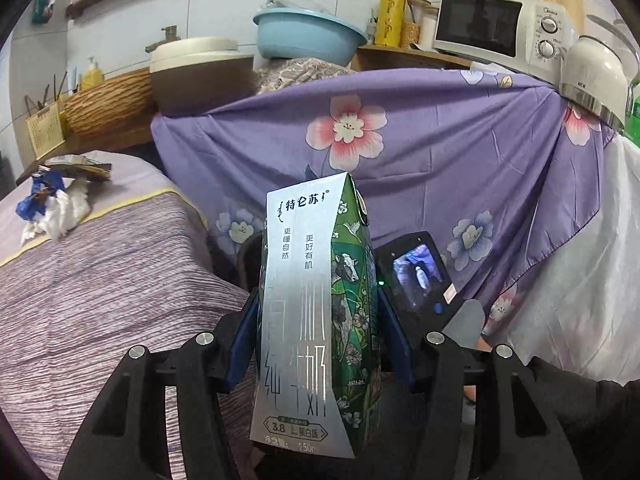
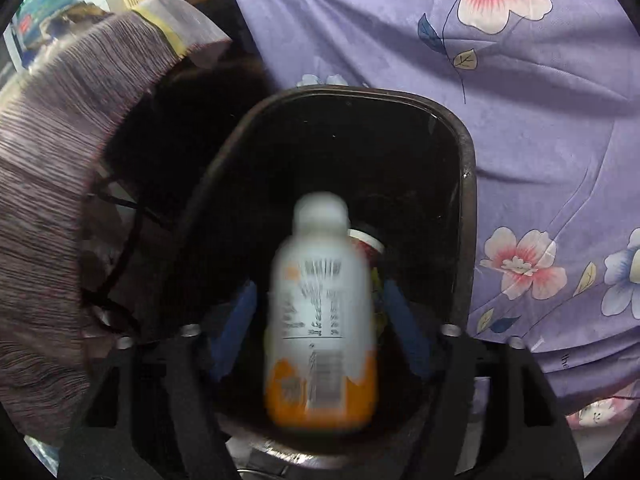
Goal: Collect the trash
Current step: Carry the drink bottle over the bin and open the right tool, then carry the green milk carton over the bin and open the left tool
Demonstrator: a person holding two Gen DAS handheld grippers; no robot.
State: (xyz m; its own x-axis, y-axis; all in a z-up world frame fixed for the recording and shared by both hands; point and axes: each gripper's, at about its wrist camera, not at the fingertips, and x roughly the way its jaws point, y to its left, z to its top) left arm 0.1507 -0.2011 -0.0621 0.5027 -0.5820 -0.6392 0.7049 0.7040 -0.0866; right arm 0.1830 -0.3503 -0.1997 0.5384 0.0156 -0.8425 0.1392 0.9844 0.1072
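Note:
My left gripper (image 1: 320, 320) is shut on a silver and green milk carton (image 1: 316, 312), held upright in the air beside the striped table. My right gripper (image 2: 320, 316) is open over a dark trash bin (image 2: 466, 184). A white and orange bottle (image 2: 320, 320) sits blurred between its spread blue fingers (image 2: 236, 320), apart from both pads, over the bin's mouth. A cup (image 2: 366, 244) lies inside the bin. The right gripper's back with its small screen (image 1: 416, 272) shows behind the carton. Crumpled wrappers and tissue (image 1: 56, 204) lie on the table's far left.
A table with striped purple cloth (image 1: 100, 280) is at the left. A purple floral sheet (image 1: 420, 168) drapes a counter behind, carrying a microwave (image 1: 492, 28), kettle (image 1: 592, 76), blue basin (image 1: 308, 36) and rice cooker (image 1: 196, 72). A woven basket (image 1: 108, 104) stands at the back left.

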